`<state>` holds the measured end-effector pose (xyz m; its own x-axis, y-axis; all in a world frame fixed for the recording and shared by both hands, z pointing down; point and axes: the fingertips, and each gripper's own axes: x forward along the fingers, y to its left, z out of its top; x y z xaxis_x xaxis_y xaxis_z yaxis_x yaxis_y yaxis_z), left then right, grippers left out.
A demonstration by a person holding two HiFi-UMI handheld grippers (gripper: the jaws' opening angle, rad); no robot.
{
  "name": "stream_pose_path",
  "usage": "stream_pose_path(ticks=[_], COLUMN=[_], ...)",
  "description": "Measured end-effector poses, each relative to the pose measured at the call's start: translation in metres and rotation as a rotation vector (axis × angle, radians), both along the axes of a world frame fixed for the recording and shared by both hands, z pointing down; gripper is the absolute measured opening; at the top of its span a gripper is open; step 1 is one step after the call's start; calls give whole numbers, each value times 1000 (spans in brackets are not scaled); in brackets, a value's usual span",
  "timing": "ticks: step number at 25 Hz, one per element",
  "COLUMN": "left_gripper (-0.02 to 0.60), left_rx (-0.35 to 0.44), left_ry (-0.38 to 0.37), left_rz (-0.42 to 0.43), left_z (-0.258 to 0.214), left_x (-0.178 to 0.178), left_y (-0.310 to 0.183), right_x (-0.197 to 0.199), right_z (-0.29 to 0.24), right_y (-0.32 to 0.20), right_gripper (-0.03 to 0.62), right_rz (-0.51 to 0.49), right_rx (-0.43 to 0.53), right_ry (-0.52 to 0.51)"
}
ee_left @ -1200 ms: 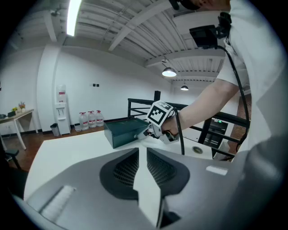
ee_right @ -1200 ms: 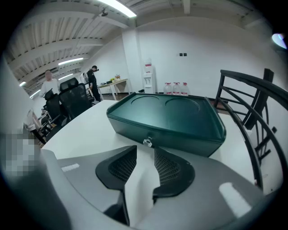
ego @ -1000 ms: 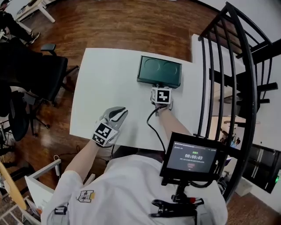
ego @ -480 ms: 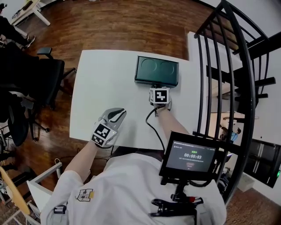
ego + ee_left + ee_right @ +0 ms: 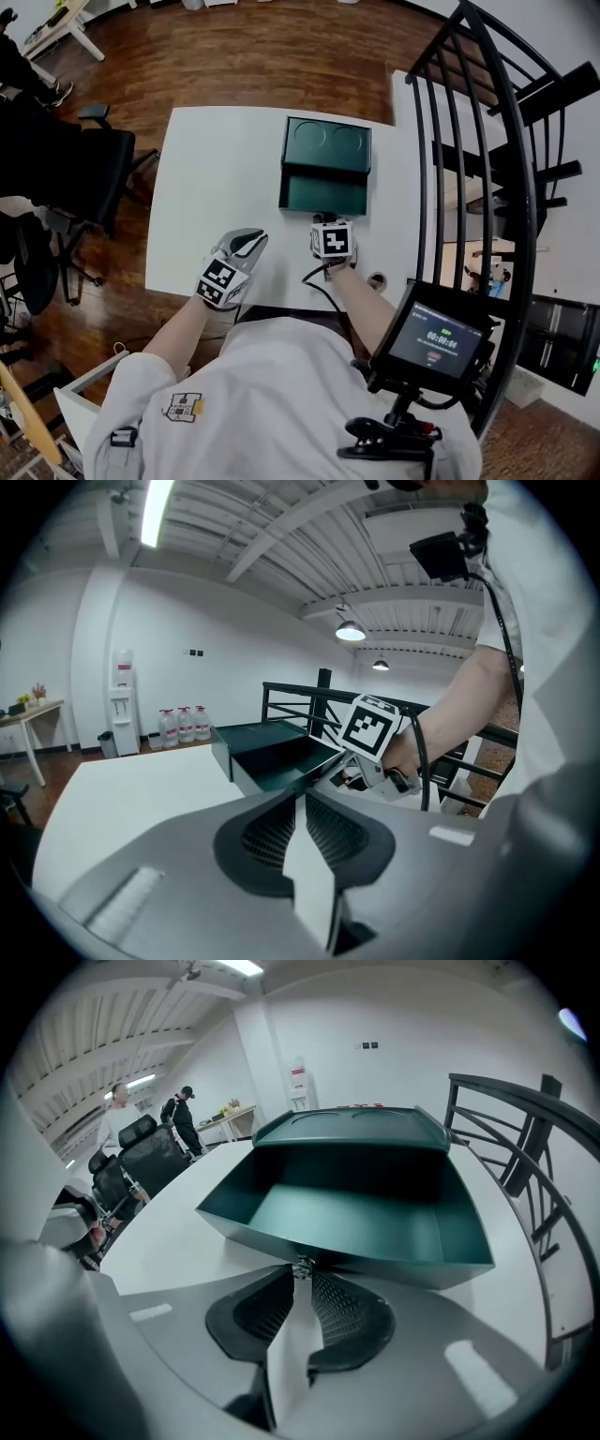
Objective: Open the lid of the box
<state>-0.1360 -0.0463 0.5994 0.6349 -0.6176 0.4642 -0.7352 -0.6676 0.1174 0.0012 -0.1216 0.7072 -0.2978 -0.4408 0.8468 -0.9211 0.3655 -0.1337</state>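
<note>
Right gripper view: the small metal piece [image 5: 301, 1267] pinched at the jaw tips of the right gripper [image 5: 301, 1281] is too small to identify. Head view: its marker cube [image 5: 332, 239] hides those jaws; the office chair [image 5: 89, 164] and black railing [image 5: 525, 216] run off the picture's edges.

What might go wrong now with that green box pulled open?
The right tool pinches only a tiny metal knob on the tray, so it may slip off. The left tool rests apart from the green box, shut and empty. Unheld, the box might slide along instead of opening further.
</note>
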Motion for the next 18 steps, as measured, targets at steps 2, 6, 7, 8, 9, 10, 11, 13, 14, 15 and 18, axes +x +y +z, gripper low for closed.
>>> stream_pose_path(ticks=[2, 6, 7, 8, 9, 10, 11, 13, 14, 15, 18], left_gripper=[34, 33, 34, 34, 33, 33, 34, 34, 34, 33, 34], left_rx=[-14, -23, -22, -21, -20, -19, -18, -20, -25, -31, -61], left_ry=[-2, -17, -20, -23, -25, -27, -29, -29, -26, -22, -14], left_rz=[-3, 2, 2, 3, 6, 10, 16, 28, 33, 37, 50], left_z=[6, 10, 11, 11, 10, 10, 10, 10, 10, 11, 16], left_x=[3, 10, 11, 12, 12, 13, 14, 17, 20, 24, 33], left_y=[4, 7, 6, 5, 4, 3, 2, 2, 3, 4, 14], right_x=[3, 7, 7, 7, 7, 7, 9, 15, 21, 27, 44], right_z=[-1, 0, 0, 1, 1, -1, -4, -14, -22, -30, -58], right_y=[4, 1, 1, 1, 1, 1, 2, 8, 13, 21, 55], right_gripper=[60, 60, 60, 61, 63, 66, 71, 86, 97, 103, 98], right_rz=[2, -4, -3, 0, 6, 13, 22, 47, 65, 85, 133], right_rx=[7, 6, 8, 10, 13, 17, 26, 52, 68, 85, 118], right_ry=[-5, -5, -7, -10, -15, -22, -33, -83, -133, -201, -445])
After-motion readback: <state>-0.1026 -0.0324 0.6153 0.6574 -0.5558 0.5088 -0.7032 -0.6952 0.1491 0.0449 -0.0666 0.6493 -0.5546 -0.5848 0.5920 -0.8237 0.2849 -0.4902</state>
